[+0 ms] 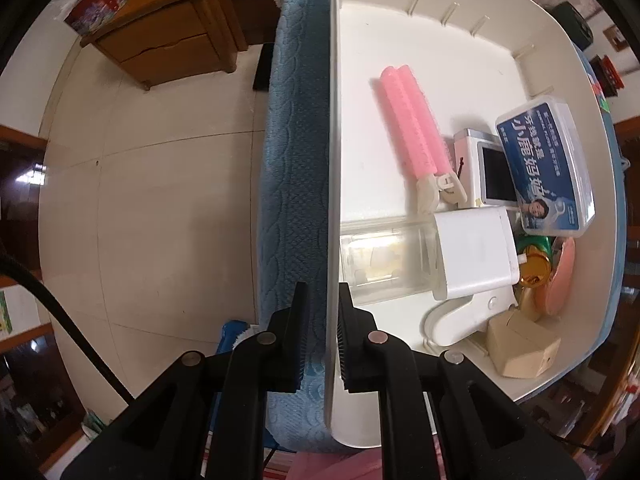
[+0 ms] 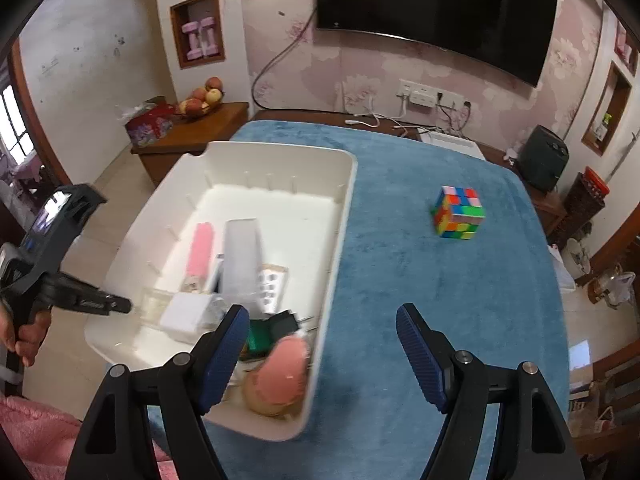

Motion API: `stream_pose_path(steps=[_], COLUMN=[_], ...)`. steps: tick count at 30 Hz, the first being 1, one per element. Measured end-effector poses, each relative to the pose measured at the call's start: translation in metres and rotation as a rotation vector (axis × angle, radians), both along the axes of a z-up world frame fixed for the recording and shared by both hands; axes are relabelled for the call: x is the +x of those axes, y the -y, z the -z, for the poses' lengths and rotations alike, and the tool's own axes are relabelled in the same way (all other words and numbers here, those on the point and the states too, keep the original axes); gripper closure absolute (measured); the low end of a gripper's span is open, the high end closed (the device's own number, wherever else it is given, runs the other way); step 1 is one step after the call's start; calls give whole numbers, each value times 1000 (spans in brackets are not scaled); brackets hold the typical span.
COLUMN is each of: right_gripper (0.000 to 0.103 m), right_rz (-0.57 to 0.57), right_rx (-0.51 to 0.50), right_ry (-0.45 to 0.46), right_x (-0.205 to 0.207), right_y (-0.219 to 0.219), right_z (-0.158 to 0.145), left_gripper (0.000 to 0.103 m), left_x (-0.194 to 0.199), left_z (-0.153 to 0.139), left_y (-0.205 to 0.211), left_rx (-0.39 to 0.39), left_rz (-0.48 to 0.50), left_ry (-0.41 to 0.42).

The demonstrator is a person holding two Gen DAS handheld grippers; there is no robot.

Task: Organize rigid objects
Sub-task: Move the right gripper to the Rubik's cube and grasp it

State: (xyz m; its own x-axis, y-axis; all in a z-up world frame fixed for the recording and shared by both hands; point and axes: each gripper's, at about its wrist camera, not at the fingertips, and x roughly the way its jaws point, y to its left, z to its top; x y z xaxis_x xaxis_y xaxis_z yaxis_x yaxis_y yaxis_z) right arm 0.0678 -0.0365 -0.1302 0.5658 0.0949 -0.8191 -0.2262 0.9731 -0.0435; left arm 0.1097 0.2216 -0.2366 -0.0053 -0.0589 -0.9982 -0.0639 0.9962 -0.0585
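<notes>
L gripper point(image 1: 320, 336) clamps wall of white plastic bin point(image 1: 334, 160) to steady it, R gripper point(image 2: 320, 352) jaws wide & empty, multicolour puzzle cube point(image 2: 458, 213) on blue cloth at 1 o'clock, likely next pick.

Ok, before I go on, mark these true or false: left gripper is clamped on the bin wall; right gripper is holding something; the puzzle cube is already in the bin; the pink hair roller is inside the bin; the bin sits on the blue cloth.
1. The left gripper is clamped on the white bin wall: true.
2. The right gripper holds something: false, its jaws are open and empty.
3. The puzzle cube is in the bin: false, it stands on the blue cloth, apart from the bin.
4. The pink hair roller lies inside the bin: true.
5. The bin sits on the blue cloth: true.
</notes>
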Motion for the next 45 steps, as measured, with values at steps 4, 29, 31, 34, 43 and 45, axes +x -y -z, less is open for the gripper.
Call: stream_pose_path(steps=[4, 29, 31, 34, 43, 45], right_gripper=[26, 22, 22, 22, 22, 22], right_rz=[23, 176, 193, 195, 203, 215], right_rx=[-19, 57, 71, 71, 82, 101], right_ry=[5, -137, -175, -232, -369, -383], right_x=[19, 198, 211, 229, 261, 264], right_y=[22, 133, 138, 144, 148, 152], right_z=[-11, -5, 7, 26, 81, 89], left_gripper=[90, 90, 90, 89, 86, 85], left_x=[-1, -7, -7, -7, -5, -5], left_z=[1, 4, 4, 4, 4, 3], left_y=[-2, 12, 13, 13, 19, 21], left_rx=[10, 123, 136, 141, 182, 191], left_rz=[-28, -135, -144, -168, -209, -213], left_ry=[-8, -23, -27, -30, -43, -46])
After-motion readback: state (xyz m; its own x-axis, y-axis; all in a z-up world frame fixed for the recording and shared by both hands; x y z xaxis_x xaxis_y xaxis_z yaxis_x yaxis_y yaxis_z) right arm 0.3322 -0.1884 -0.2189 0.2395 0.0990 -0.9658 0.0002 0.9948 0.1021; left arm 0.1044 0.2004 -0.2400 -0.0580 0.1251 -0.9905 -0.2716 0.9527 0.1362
